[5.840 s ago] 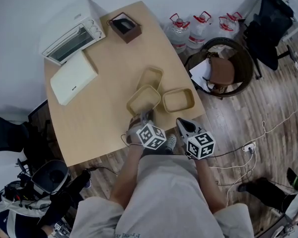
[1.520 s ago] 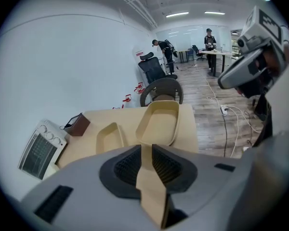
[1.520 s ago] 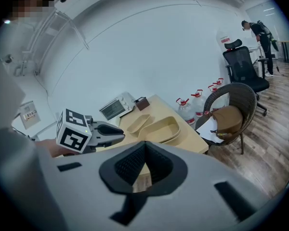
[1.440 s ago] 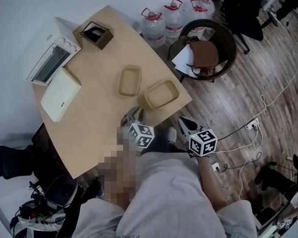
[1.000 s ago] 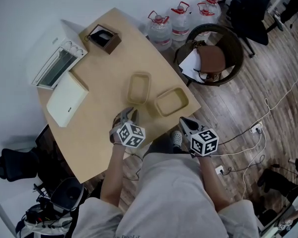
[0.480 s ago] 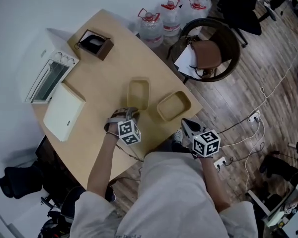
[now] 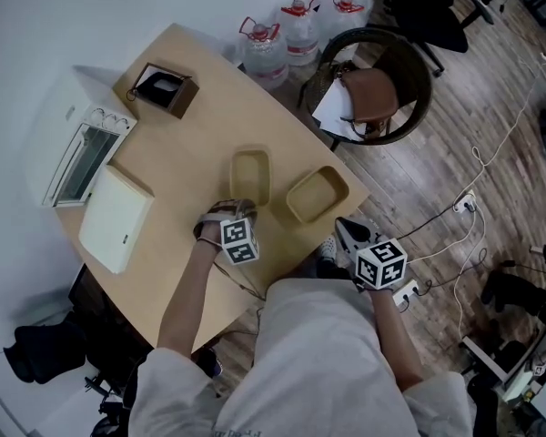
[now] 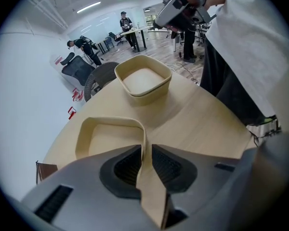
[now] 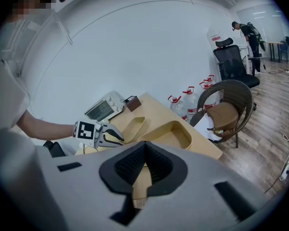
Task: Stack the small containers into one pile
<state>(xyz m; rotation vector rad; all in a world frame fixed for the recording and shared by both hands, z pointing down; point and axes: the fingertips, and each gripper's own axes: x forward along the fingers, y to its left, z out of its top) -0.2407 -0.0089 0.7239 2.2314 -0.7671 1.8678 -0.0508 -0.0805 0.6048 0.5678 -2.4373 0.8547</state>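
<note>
Found left claw [image 8: 145, 150] clamped tight on the corner wall of the nearer container [image 8: 103, 138], apparently resting flat on the desk [image 8: 202, 124]. Noted second container [image 8: 143, 81] standing upright further along the desk, apart from the first, close to the desk's edge. Recorded right claw [image 9: 145, 150] fully closed, pads together with nothing between, held off the desk beside the person's torso [image 7: 318, 353], clear of both containers.

The left container [image 7: 251, 175] and right container [image 7: 317, 194] are tan, the table [image 7: 189, 139] pale wood, the oven [image 7: 78, 151] white.
</note>
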